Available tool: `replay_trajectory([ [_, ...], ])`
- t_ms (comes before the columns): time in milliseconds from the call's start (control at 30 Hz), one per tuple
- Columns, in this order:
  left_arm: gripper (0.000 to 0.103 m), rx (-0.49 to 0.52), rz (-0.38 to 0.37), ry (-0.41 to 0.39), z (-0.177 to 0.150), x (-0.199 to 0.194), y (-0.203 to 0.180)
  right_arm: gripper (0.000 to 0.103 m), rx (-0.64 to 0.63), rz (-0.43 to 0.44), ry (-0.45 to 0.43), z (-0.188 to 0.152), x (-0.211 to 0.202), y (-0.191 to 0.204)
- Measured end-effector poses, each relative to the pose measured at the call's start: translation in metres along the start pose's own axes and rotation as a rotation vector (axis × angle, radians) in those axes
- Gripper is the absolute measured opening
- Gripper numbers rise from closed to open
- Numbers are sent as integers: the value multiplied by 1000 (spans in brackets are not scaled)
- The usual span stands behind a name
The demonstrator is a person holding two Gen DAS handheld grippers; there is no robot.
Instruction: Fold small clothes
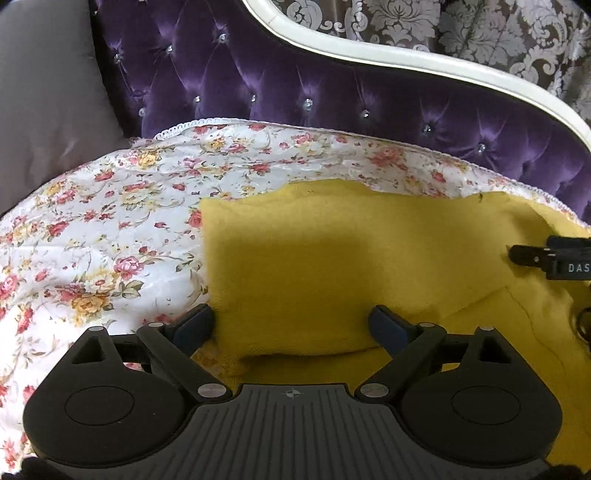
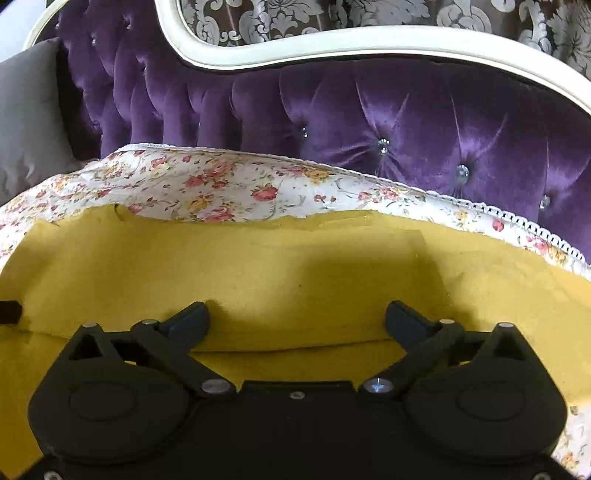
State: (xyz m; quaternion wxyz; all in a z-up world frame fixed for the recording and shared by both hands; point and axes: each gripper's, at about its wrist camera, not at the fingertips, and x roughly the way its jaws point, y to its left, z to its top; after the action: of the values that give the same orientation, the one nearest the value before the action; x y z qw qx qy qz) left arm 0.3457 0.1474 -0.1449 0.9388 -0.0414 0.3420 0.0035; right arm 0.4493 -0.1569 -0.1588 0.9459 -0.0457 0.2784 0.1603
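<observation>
A mustard-yellow garment [image 1: 332, 266] lies flat on a floral bed cover [image 1: 110, 229], with an upper layer folded over a lower one. My left gripper [image 1: 291, 325] stands open just above the fold's near edge, by the garment's left side, with cloth under the gap but nothing pinched. In the right wrist view the same yellow garment [image 2: 258, 269] fills the middle. My right gripper [image 2: 297, 323] is wide open over the fold edge, its pads clear of the cloth. A right gripper finger [image 1: 543, 256] shows at the left wrist view's right edge.
A purple tufted headboard [image 1: 332, 96] with a cream frame [image 1: 406, 62] runs behind the bed. A grey pillow [image 1: 48, 103] leans at the left. The floral bed cover [image 2: 221, 184] has a lace edge next to the headboard. Patterned damask wallpaper [image 2: 332, 14] is behind.
</observation>
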Motion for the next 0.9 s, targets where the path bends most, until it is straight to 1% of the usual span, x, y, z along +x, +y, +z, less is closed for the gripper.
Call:
replay_trajectory([
  [133,96,4,-5,-4,1,-1,0,103,-5,-4,-6,-1,1,1],
  [200,97,15,-6,21,7,2,-3,103,2,4,-11,-1,0,-1],
  [267,94,31,-14,54,14,1,-4,103,11,13,-14,-2,0,-2],
  [300,93,22,-18,64,18,-1,-4,103,11,14,-16,-3,1,-2],
  [400,93,-59,-52,27,32,-11,-5,103,12,15,-20,-4,1,-2],
  [467,93,-61,-58,-3,42,-15,-17,103,16,18,-22,-5,1,-2],
  [533,93,-29,-65,-23,50,-13,-34,103,17,21,-25,-5,0,-2],
  [633,93,-4,-84,-27,57,-2,-59,102,41,66,-45,-4,-8,-8],
  [667,93,0,-96,-26,59,2,-66,102,48,66,-56,-3,-14,-10],
  [767,93,8,-131,-40,62,13,-88,102,70,43,-128,-2,-44,-26],
  [833,93,19,-146,-45,63,21,-102,102,102,27,-151,-2,-61,-45],
  [900,93,24,-164,-47,62,28,-112,102,144,-13,-159,-5,-76,-71],
])
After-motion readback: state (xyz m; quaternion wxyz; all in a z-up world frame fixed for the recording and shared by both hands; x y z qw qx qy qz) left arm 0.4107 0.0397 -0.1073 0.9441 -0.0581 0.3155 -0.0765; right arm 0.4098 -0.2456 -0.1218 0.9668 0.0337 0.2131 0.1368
